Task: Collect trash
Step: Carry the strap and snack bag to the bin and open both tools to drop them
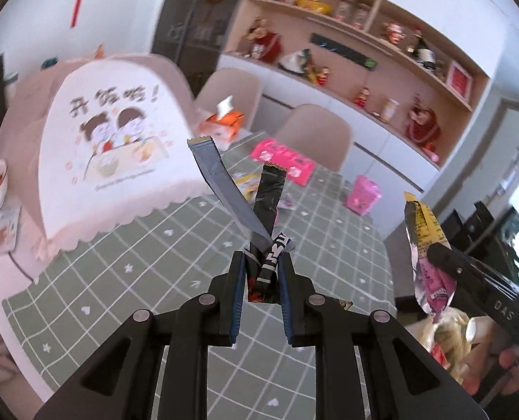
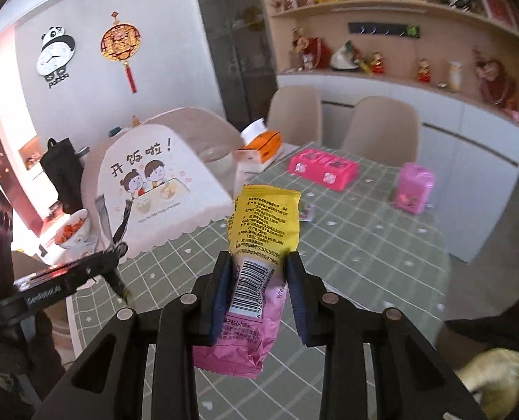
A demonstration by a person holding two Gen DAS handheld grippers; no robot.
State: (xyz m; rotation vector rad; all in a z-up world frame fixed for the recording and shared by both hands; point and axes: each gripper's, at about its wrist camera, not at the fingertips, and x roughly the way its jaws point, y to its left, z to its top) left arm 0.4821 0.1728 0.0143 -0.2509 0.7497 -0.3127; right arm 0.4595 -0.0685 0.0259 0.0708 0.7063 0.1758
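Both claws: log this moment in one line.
left claw: shut on dark wrappers | right claw: shut on yellow-pink packet | both above table

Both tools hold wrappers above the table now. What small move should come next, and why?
Probably carry both loads to a trash container, which neither view shows. The left tool grips dark stick wrappers and the right tool grips a yellow and pink snack bag, so neither can pick more, though a small wrapper remains on the table.

Bright daylight is flooding both views; motion blur is smearing the shelves and food cover, while fisheye curvature is darkening the corners.
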